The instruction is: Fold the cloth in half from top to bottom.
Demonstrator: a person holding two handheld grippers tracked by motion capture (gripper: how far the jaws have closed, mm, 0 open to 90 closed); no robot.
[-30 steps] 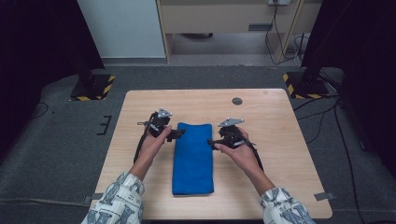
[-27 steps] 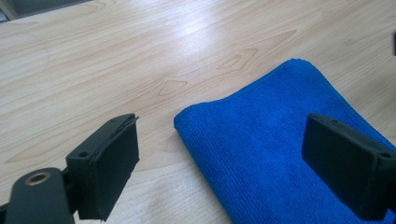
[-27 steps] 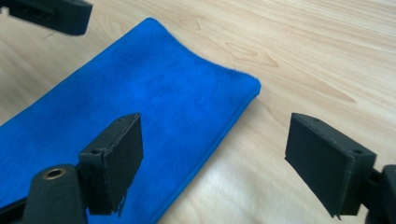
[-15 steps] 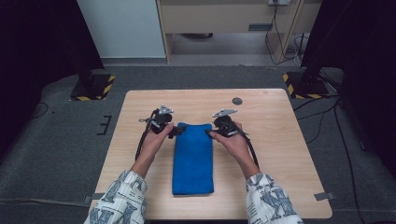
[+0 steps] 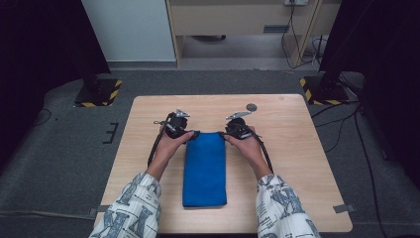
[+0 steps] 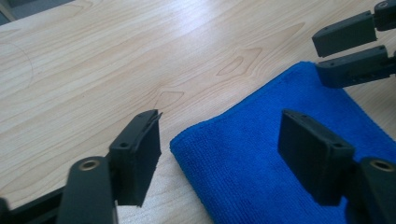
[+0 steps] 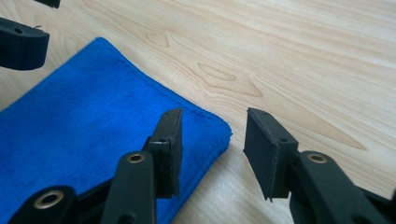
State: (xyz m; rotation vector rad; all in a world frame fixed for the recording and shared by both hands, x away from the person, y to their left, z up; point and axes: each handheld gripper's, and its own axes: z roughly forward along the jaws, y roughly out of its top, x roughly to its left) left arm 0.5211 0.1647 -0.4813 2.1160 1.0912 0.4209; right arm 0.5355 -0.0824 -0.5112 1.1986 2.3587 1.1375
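Ok, I'm holding the left tool [image 6: 217,154] and right tool [image 7: 212,149] with jaws apart, each straddling a far corner of the folded blue towel [image 5: 205,168], which is lying lengthwise toward me on the table [image 5: 297,148]

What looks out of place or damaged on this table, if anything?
Nothing stands out. The folded blue cloth lies flat and tidy on the table; the open left tool and right tool each straddle a far corner.

Light wooden table [image 5: 307,163], folded blue towel [image 5: 205,168] lying flat, small dark disc [image 5: 251,107] near far edge
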